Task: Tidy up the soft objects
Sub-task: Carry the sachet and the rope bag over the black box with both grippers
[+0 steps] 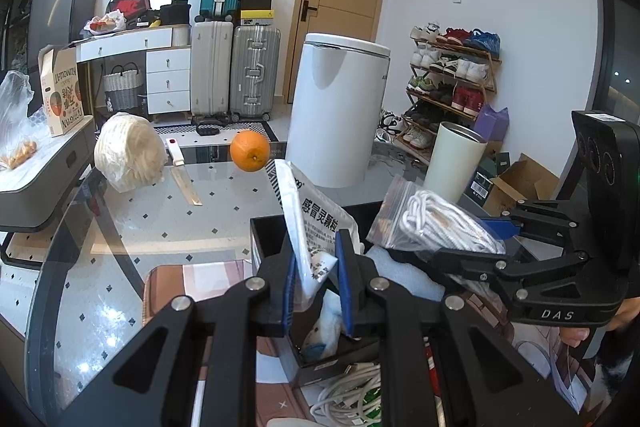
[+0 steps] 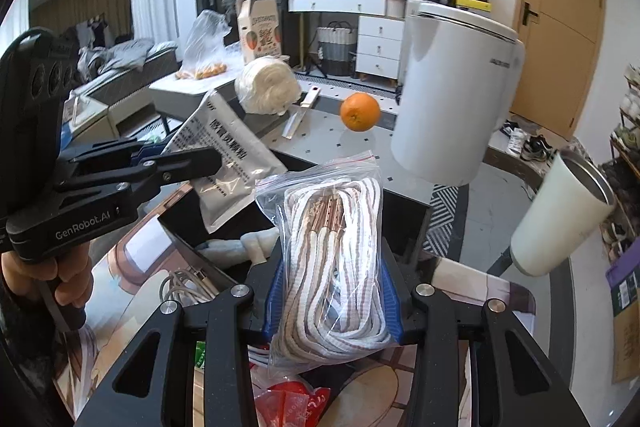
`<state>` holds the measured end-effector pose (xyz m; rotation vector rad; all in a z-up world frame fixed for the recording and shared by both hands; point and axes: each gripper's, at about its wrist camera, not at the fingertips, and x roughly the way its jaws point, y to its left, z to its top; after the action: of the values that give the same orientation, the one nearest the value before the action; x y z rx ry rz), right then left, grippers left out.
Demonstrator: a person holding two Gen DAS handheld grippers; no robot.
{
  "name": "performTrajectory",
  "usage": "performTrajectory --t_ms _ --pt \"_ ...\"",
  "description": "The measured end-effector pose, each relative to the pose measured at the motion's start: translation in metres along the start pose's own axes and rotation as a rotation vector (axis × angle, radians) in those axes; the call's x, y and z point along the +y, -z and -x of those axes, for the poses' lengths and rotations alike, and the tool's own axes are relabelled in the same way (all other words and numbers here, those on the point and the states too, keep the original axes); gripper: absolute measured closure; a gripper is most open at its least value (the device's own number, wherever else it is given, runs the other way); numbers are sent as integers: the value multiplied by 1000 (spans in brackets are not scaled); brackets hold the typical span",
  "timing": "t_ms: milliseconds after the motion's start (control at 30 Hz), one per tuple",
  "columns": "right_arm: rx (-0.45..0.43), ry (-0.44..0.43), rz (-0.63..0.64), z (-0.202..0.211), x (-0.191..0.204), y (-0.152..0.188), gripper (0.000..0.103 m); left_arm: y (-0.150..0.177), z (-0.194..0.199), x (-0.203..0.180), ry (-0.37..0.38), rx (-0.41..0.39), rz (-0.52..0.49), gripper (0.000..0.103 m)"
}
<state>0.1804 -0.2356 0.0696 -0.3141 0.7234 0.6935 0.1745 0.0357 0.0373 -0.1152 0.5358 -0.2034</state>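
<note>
I have the white medicine sachet (image 1: 316, 227) pinched between the fingers of my left gripper (image 1: 316, 291), above the black box (image 1: 264, 239). My right gripper (image 2: 332, 291) has its fingers pressed on the zip bag of white cord (image 2: 332, 251), also over this box. Behind, an orange (image 1: 250, 151) and a cream cup (image 1: 454, 161) stand on the glass surface (image 1: 160, 223).

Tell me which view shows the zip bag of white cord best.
The right wrist view: the zip bag of white cord fills its centre, clamped in the right gripper. The left wrist view shows it side-on, partly hidden behind that gripper.
</note>
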Motion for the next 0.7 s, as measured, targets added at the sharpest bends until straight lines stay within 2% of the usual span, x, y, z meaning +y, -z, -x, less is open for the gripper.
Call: performTrajectory --t_ms 433,700 --pt "163 -4 84 -41 4 -17 62 1 -4 9 3 2 28 88" --pt "194 -55 120 -61 2 -20 62 2 -5 10 10 5 28 88"
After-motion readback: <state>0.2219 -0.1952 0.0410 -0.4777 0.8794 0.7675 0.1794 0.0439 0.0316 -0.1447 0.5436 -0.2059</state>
